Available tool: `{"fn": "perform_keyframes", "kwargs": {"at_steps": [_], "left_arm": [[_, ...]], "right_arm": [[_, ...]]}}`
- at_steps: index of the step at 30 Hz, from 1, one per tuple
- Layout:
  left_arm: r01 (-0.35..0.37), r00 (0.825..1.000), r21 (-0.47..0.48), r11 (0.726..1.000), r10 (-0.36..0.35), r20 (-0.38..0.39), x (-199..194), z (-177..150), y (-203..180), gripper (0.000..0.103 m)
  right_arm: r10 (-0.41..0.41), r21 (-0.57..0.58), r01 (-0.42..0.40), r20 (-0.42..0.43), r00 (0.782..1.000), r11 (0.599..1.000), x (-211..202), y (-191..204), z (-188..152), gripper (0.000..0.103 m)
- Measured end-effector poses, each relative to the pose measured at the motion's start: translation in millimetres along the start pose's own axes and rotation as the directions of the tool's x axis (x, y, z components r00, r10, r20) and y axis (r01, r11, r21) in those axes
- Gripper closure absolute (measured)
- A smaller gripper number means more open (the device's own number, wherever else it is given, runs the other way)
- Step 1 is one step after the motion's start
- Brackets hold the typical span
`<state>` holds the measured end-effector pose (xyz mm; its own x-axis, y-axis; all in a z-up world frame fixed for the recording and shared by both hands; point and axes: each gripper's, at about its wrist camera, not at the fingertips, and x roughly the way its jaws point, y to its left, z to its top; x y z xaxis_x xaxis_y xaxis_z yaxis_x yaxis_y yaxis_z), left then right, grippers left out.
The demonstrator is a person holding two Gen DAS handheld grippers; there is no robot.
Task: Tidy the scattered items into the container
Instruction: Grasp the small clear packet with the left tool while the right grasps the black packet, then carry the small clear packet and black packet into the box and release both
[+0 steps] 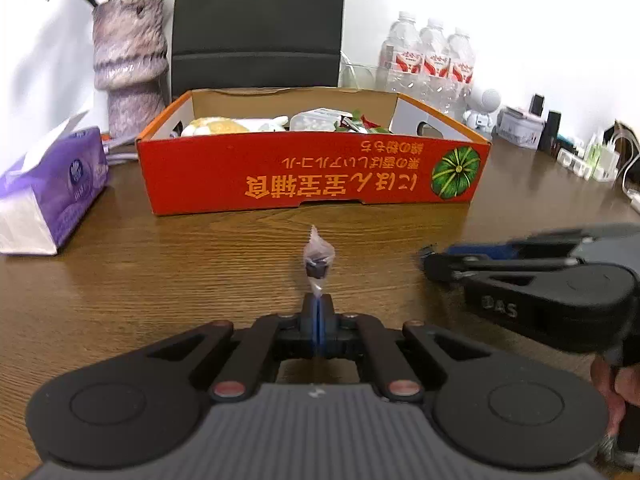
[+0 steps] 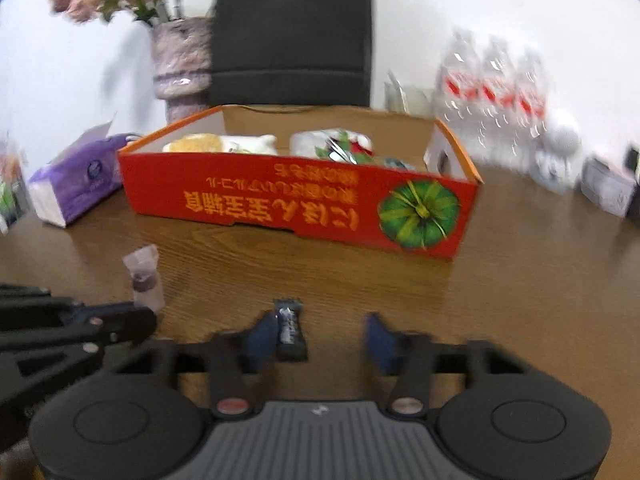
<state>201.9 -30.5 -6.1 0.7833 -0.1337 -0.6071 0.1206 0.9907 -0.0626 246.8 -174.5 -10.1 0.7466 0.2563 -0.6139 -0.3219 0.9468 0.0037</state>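
My left gripper [image 1: 319, 304] is shut on the tail of a small clear-wrapped dark candy [image 1: 318, 258], held above the wooden table in front of the red cardboard box [image 1: 312, 176]. The candy also shows in the right wrist view [image 2: 145, 280], with the left gripper [image 2: 148, 314] below it. My right gripper [image 2: 320, 336] is open, low over the table, with a dark wrapped snack bar [image 2: 290, 332] lying between its fingers, against the left finger [image 2: 260, 336]. The right gripper also shows in the left wrist view [image 1: 434, 262]. The box [image 2: 296, 204] holds a plush toy, a white pack and other items.
A purple tissue pack [image 1: 48, 192] lies left of the box. A vase with flowers [image 1: 128, 64], a black chair [image 1: 258, 28], water bottles [image 1: 430, 64] and small clutter [image 1: 520, 124] stand behind and to the right.
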Motion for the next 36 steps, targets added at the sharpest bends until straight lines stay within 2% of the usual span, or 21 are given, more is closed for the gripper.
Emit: {"fn": "perform_keyframes", "kwargs": {"at_steps": [1, 12, 18, 22, 28, 33, 36], "left_arm": [[0.007, 1.000, -0.006, 1.000, -0.007, -0.001, 1, 1, 2, 0.101], [0.033, 0.999, -0.022, 0.999, -0.032, 0.025, -7, 0, 2, 0.101], [0.045, 0.995, -0.021, 0.999, -0.043, 0.088, -25, 11, -2, 0.101], [0.048, 0.987, -0.004, 0.999, -0.047, 0.153, -37, 39, -4, 0.101], [0.043, 0.971, -0.062, 0.997, -0.027, 0.238, -28, 85, 4, 0.101], [0.027, 0.970, -0.123, 0.992, 0.004, 0.243, 5, 106, 18, 0.101], [0.002, 0.974, -0.142, 0.990, 0.030, 0.226, 31, 120, 28, 0.101]], "right_arm": [[0.032, 0.007, -0.032, -0.009, 0.999, 0.999, -1, 1, 2, 0.094], [0.050, 0.076, -0.055, 0.066, 0.997, 0.996, -20, -13, -1, 0.094], [0.046, 0.077, -0.055, 0.115, 0.992, 0.995, -33, -14, 7, 0.094], [0.052, 0.082, -0.068, 0.177, 0.983, 0.994, -48, -17, 27, 0.094], [0.023, 0.120, -0.062, 0.298, 0.954, 0.991, -56, -21, 79, 0.094], [0.021, 0.187, -0.090, 0.339, 0.940, 0.978, -30, -30, 105, 0.094], [0.039, 0.196, -0.105, 0.316, 0.948, 0.975, -2, -35, 118, 0.094]]}}
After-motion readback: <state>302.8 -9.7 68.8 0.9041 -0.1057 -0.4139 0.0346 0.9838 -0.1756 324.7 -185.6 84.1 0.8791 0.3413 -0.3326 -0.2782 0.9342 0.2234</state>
